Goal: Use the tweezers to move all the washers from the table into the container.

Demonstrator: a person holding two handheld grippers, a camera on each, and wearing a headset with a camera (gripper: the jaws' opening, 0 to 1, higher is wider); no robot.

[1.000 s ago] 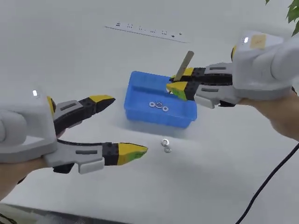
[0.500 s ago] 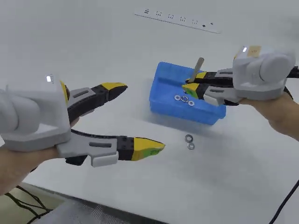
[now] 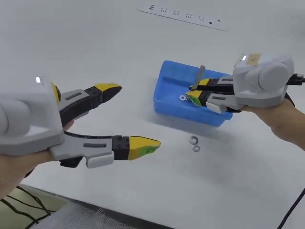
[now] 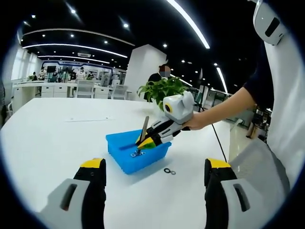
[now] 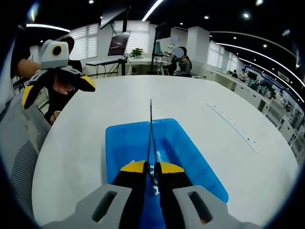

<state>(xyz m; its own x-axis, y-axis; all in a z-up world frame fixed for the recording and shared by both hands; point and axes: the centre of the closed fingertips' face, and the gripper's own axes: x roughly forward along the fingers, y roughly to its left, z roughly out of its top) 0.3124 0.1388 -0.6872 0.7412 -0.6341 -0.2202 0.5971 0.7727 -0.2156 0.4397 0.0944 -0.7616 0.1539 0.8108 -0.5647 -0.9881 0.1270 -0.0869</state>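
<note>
A blue container (image 3: 171,102) stands mid-table, with a washer (image 3: 182,98) lying inside it. My right gripper (image 3: 193,93) hovers over the container's right half, shut on the tweezers (image 3: 201,75), whose free end sticks up behind the jaws. In the right gripper view the tweezers (image 5: 151,136) run from the closed gripper (image 5: 152,168) out over the container (image 5: 126,148). Two washers (image 3: 194,143) lie on the table just in front of the container. My left gripper (image 3: 132,116) is held wide open at the left, away from the container, with nothing between its jaws.
A white power strip (image 3: 186,16) lies at the far edge of the table. The table's near edge (image 3: 71,202) runs along the bottom left. In the left gripper view a potted plant (image 4: 159,90) stands behind the container (image 4: 136,155).
The head camera has shifted. My right gripper with the tweezers has dipped a little lower over the container, covering some of the washers inside. The left gripper stays open.
</note>
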